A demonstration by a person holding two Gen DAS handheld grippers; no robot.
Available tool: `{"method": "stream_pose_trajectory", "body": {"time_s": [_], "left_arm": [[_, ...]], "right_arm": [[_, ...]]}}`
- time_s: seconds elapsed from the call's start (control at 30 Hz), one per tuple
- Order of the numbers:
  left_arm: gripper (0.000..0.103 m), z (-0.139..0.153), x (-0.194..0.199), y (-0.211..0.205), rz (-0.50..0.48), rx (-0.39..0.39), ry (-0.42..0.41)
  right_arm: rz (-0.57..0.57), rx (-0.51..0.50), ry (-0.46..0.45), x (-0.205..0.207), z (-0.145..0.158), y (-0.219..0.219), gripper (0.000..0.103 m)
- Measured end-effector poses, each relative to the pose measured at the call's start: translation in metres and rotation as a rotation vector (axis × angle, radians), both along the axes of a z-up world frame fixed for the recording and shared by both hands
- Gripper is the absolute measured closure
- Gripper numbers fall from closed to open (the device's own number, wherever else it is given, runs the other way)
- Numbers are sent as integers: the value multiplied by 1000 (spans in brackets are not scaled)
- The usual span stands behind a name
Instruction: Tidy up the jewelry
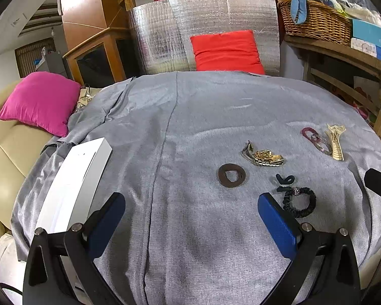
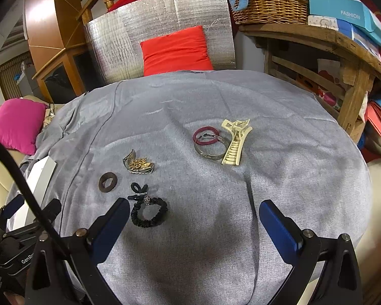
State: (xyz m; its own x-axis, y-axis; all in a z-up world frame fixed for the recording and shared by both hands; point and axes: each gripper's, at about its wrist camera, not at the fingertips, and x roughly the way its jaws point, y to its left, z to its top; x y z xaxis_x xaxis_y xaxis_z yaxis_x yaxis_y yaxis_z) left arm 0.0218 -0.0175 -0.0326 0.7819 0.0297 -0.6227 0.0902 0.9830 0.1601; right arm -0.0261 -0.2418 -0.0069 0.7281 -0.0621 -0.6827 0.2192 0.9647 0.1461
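Note:
Jewelry lies on a grey cloth (image 1: 190, 127). A brown ring-shaped hair tie (image 1: 231, 175) (image 2: 107, 182), a gold and silver chain pile (image 1: 263, 156) (image 2: 138, 164), a black scrunchie (image 1: 299, 202) (image 2: 148, 212) with a small black tie (image 1: 285, 180) (image 2: 139, 190), two bangles (image 1: 315, 138) (image 2: 208, 142) and a cream claw clip (image 1: 335, 141) (image 2: 235, 142). A white box (image 1: 76, 180) (image 2: 39, 178) sits at the left. My left gripper (image 1: 190, 216) is open above bare cloth. My right gripper (image 2: 194, 223) is open, its left finger (image 2: 111, 226) beside the scrunchie.
A pink cushion (image 1: 39, 100) and beige sofa (image 1: 10, 152) lie left. A red cushion (image 1: 226, 50) leans on a silver foil panel (image 1: 203, 25) behind. A wooden shelf (image 2: 317, 43) with a wicker basket (image 2: 269, 2) stands right.

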Motion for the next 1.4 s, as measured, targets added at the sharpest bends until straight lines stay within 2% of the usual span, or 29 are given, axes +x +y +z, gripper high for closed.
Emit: {"method": "stream_pose_trajectory", "body": {"time_s": [0.77,1.0,1.07,1.2,1.3,1.4], "left_arm": [[0,-2,3,1,5,-4,13],[0,-3,8,4,16,4,20],[0,-4,12,6,21,5,27],[0,-15,28,7,8,5,98],[0,-29,48,12,-21,-52,211],[0,-42,67,20,-11,-97,284]], "right_arm": [[0,12,-6,1,1,1,0],[-17,-48,-11,13,4,-7,0],[-18,-38,-15,19,4,-15,0],[-22,3,6,30,3,-37,0],[-41,77,8,41,2,-67,1],[-43,150,-4,53,-1,-98,6]]}}
